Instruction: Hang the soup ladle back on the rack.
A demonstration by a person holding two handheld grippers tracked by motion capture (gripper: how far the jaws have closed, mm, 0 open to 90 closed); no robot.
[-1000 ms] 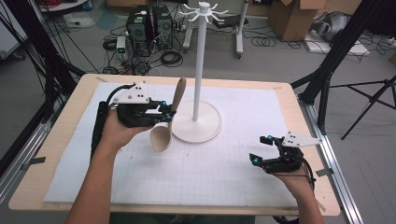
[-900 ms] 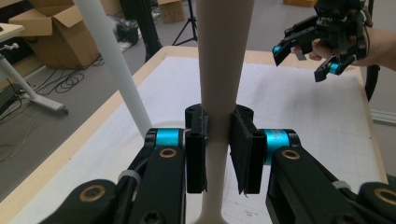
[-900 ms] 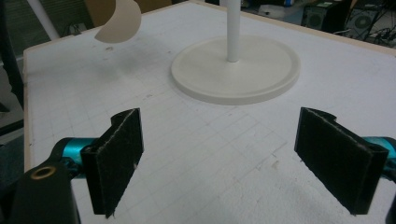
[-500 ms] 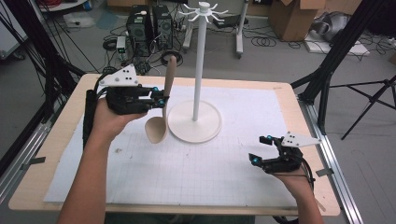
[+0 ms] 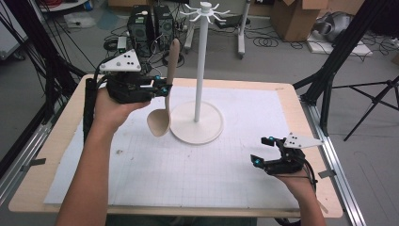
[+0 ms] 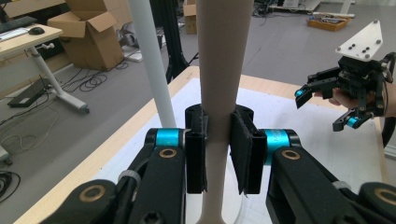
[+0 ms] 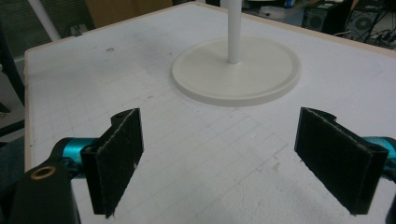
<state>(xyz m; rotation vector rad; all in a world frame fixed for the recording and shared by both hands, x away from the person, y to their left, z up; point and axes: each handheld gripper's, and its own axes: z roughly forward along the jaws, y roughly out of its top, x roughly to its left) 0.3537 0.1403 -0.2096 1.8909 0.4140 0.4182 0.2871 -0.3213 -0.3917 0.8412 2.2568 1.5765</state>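
Right tongs (image 5: 266, 151) rest low at the near right of the tabletop (image 5: 291, 94), held from behind by the right hand (image 5: 296, 181). Jaws released and spread wide, nothing between them; the pads (image 7: 116, 154) are flat, black and rough-faced like foam, on teal-capped black arms. A grey three-cornered plate sits on top of the body.

White gridded mat (image 5: 188, 165) covers most of the pale wooden tabletop; its surface looks matte and slightly pitted.

Left forearm (image 5: 89, 179) runs up from the near edge to the far left, hand raised above the mat. Left tongs (image 5: 164, 89) point right, roughly level, clenched on the wooden spoon (image 5: 164, 94) at mid-handle. The spoon hangs upright, clear of the mat, oval bowl down, rounded handle end up. Smooth, pale, unfinished wood.

Just right of the spoon: white stand (image 5: 197, 123), round flat disc base with raised rim, thin straight pole, a ring of short hooks at the top.
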